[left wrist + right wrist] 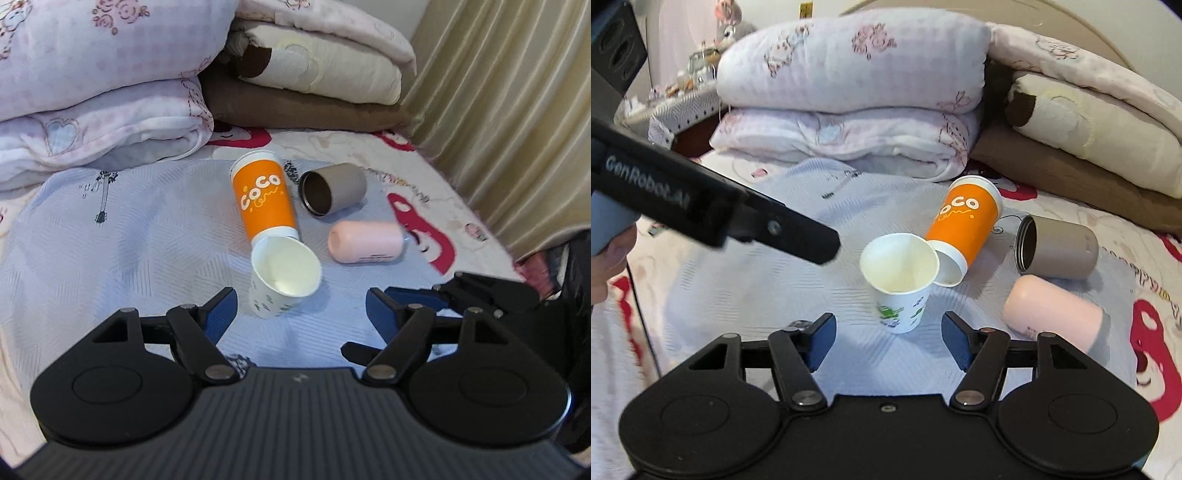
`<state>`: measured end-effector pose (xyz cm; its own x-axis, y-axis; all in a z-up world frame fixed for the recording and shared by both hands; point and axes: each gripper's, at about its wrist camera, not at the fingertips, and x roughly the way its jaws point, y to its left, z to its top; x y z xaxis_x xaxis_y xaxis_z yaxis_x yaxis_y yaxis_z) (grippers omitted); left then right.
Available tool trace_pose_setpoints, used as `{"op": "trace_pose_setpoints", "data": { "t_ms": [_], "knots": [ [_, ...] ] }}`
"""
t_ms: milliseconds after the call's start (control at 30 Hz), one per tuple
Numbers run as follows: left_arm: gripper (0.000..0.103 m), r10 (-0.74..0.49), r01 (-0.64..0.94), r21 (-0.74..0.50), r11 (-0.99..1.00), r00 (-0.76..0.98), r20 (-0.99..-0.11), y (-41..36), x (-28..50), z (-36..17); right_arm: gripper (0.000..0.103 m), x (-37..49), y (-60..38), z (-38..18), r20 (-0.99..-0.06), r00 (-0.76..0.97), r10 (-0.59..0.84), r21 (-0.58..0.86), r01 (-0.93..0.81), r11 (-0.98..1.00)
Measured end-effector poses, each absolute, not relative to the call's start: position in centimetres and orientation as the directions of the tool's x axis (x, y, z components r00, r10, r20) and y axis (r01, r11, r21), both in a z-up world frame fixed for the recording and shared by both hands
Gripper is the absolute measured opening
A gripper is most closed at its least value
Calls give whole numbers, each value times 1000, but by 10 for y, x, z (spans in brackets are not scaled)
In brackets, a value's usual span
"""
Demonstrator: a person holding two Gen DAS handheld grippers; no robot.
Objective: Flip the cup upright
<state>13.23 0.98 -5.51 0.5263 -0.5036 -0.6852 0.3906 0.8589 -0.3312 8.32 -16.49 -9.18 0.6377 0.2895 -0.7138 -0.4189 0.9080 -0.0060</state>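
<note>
A white paper cup (282,280) with green print stands upright on the bedspread, mouth up; it also shows in the right wrist view (899,280). An orange "CoCo" cup (263,201) lies on its side behind it, its open end touching the white cup; it shows in the right wrist view too (964,229). A grey tumbler (332,188) (1056,247) and a pink tumbler (365,242) (1052,310) lie on their sides to the right. My left gripper (301,310) is open and empty just short of the white cup. My right gripper (888,334) is open and empty, near the same cup.
Folded pink quilts (849,85) and brown and cream blankets (314,74) are stacked at the back of the bed. A beige curtain (509,110) hangs on the right. The left gripper's body (713,218) crosses the left of the right wrist view.
</note>
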Motion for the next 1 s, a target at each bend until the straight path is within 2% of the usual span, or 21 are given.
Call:
{"op": "trace_pose_setpoints", "data": {
  "t_ms": [333, 467, 533, 600, 667, 800, 900, 1000],
  "knots": [
    [76, -362, 290, -230, 929, 581, -729, 24, 95, -15, 69, 48, -173, -46, -696, 677, 239, -3, -336, 942],
    [82, -287, 225, -187, 956, 603, -744, 26, 78, -5, 75, 36, -180, -24, -676, 704, 218, 11, -287, 958],
    [94, -271, 203, -183, 962, 618, -738, 27, 69, 2, 81, 31, -184, -13, -671, 711, 212, 18, -270, 963],
    [99, -259, 180, -186, 966, 621, -740, 27, 61, 8, 94, 25, -186, -4, -666, 714, 218, 19, -276, 961],
    [99, -234, 152, -178, 972, 613, -754, 26, 55, 13, 99, 17, -187, 5, -652, 731, 203, 8, -262, 965],
    [99, -190, 109, -157, 982, 607, -771, 24, 44, 23, 101, 9, -186, 21, -658, 745, 108, -55, -191, 980],
    [100, -179, 90, -158, 983, 616, -767, 25, 34, 30, 101, 6, -189, 28, -678, 732, 71, -54, -146, 988],
    [102, -117, 62, -100, 993, 638, -761, 21, 24, 35, 101, 0, -192, 33, -681, 730, 52, -45, -112, 993]
  ]
}}
